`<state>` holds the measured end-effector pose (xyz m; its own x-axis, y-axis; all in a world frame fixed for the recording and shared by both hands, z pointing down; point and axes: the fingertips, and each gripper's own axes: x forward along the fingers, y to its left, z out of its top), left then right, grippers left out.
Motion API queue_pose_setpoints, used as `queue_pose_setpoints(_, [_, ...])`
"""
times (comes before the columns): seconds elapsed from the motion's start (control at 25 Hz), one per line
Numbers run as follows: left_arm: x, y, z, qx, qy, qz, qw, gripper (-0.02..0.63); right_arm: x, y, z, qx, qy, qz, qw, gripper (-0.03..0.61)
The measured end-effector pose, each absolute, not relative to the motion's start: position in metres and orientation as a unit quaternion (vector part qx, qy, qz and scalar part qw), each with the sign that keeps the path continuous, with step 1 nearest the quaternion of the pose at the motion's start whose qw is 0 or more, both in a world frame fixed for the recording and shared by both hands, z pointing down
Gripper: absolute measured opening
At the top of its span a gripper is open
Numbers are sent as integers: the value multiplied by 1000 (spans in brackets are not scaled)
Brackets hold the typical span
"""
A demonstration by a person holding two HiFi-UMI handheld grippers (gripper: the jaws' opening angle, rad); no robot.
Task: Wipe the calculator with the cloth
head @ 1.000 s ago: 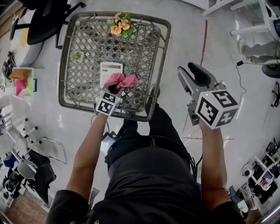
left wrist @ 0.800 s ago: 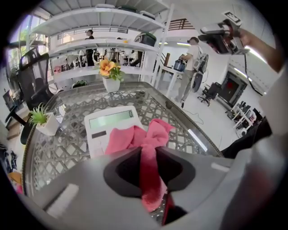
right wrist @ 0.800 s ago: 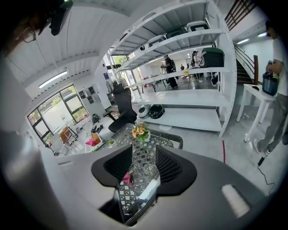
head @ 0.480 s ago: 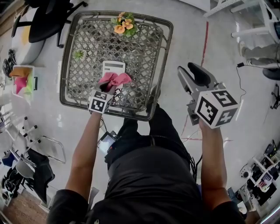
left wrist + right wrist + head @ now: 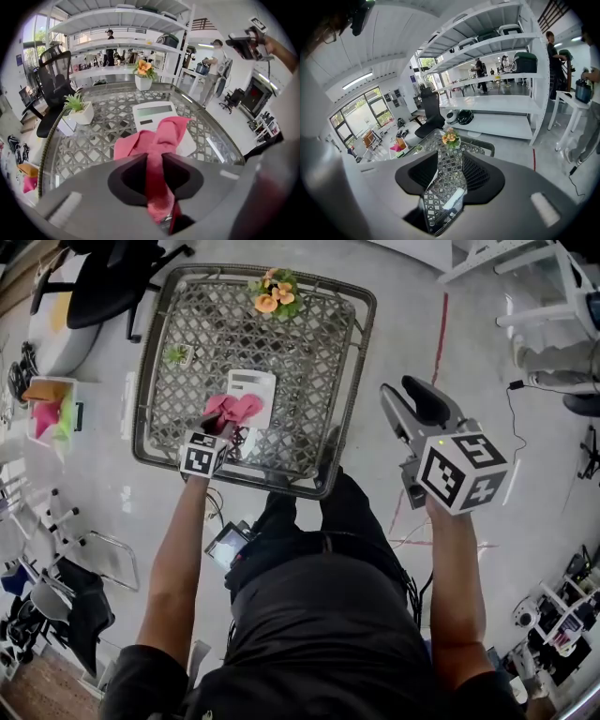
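Note:
A white calculator [image 5: 253, 390] lies flat on the glass-topped wicker table [image 5: 309, 352]. A pink cloth [image 5: 232, 411] is draped over its near left part. My left gripper [image 5: 217, 430] is shut on the cloth's bunched end, just in front of the calculator. In the left gripper view the cloth [image 5: 159, 136] runs up from between the jaws of my left gripper [image 5: 153, 157] onto the calculator [image 5: 152, 112], covering its keys. My right gripper [image 5: 411, 401] hangs off the table's right side, open and holding nothing. In its own view my right gripper [image 5: 450, 157] shows the table through the gap.
A pot of orange flowers [image 5: 275, 292] stands at the table's far edge, and a small green plant [image 5: 176, 355] at the left. A black office chair [image 5: 94, 282] is beyond the table's left corner. White shelving and people [image 5: 216, 70] are in the background.
My left gripper has dragged the pink cloth leftward across the calculator, from its right side to its left. The right gripper has stayed where it was.

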<state>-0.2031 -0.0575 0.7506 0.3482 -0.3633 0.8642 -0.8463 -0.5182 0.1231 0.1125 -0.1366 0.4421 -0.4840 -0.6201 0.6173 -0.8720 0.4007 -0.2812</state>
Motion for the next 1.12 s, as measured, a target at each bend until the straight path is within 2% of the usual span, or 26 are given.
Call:
queue_pose_setpoints(0.64, [-294, -59, 733, 723, -459, 414, 308, 140, 86, -133, 415, 459, -820, 275, 204, 161])
queue_pose_setpoints(1.12, [-306, -72, 684, 759, -444, 364, 308, 170, 67, -133, 378, 464, -828, 253, 186, 161])
